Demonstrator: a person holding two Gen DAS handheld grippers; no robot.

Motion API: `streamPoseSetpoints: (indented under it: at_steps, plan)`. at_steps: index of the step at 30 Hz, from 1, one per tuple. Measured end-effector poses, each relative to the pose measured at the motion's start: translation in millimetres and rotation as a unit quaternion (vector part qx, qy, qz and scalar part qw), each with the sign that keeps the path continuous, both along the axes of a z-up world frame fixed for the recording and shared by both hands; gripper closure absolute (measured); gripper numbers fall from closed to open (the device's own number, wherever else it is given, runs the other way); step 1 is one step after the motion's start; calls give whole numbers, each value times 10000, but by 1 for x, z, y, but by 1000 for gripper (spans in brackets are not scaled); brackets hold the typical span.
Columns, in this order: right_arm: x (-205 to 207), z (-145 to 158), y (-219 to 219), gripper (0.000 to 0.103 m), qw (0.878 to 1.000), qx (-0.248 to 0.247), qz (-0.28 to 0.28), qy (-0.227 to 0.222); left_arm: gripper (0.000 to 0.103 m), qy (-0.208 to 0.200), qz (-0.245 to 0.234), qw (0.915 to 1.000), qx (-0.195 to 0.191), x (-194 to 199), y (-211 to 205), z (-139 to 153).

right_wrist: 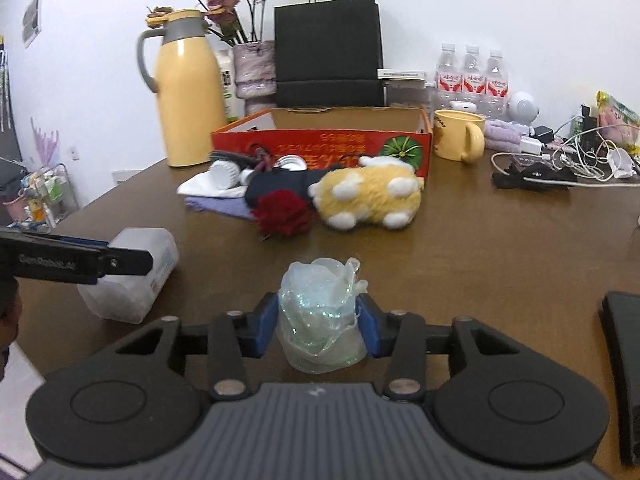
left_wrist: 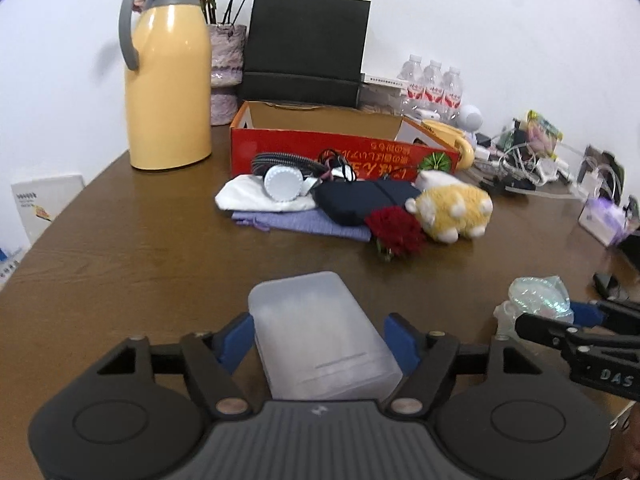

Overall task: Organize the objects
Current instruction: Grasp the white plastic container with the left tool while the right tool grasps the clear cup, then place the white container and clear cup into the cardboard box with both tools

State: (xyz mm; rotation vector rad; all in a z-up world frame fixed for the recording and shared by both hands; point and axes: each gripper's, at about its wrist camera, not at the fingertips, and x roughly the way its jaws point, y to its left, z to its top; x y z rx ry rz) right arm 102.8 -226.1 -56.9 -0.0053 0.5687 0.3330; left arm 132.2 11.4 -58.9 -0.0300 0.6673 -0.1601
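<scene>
My left gripper (left_wrist: 320,340) is shut on a frosted white plastic case (left_wrist: 316,328), low over the brown table; the case also shows in the right wrist view (right_wrist: 132,276). My right gripper (right_wrist: 320,324) is shut on a crumpled clear iridescent plastic bag (right_wrist: 320,312), which also shows in the left wrist view (left_wrist: 538,294). Ahead stands an open red cardboard box (left_wrist: 340,152), also in the right wrist view (right_wrist: 320,146). In front of it lie a yellow plush toy (right_wrist: 368,196), a red flower (right_wrist: 282,214), a dark pouch (left_wrist: 360,200), white headphones (left_wrist: 282,182) and folded cloths (left_wrist: 296,220).
A yellow thermos jug (left_wrist: 168,76), a vase of dried roses (right_wrist: 254,68) and a black paper bag (right_wrist: 328,52) stand at the back. A yellow mug (right_wrist: 458,134), water bottles (right_wrist: 472,76) and tangled cables (right_wrist: 572,156) crowd the right. A black object (right_wrist: 624,360) lies near right.
</scene>
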Motion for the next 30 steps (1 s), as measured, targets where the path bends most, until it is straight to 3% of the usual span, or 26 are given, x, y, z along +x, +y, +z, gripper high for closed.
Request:
streamPoseSetpoints:
  at_steps: [2,7,11,12,14,19,22,25,28,30]
  plan:
    - [-6,-2,1,37,10000,50,50,-26,20,11,-14,9999,107,-4,-6,-2]
    - [-11,-5,5,37,10000,-61,62,-42,17,31,87,9993,361,-4,-21,-9]
    - [-8,-6,1,38,9999,-60,-49,-89,20,147,214,9993,262,2,-16,-11]
    - [-6,-7,0,40,9999,-57,-66,-73,31,152,245,9992,272,3,-15,-11]
    - [0,-10,-1,68,10000,-9,-12,18,37,101,119,9993,347,3,-15,-9]
    - [20,3,-5,71,9997,144,-32,-198,38,-311,-15,9993,218,16,-8,14]
    - [52,28,-9,71,9984,264,33,-500,38,-711,-118,9972,208,53,0,47]
    - [108,61,-13,71,9957,392,10,-841,38,-978,-224,9949,90,120,7,85]
    - [196,93,-19,71,9941,706,-184,-799,38,-854,-152,9962,35,209,3,104]
    - [259,101,-18,70,9949,755,-322,-580,38,-627,-179,9975,258,272,-5,101]
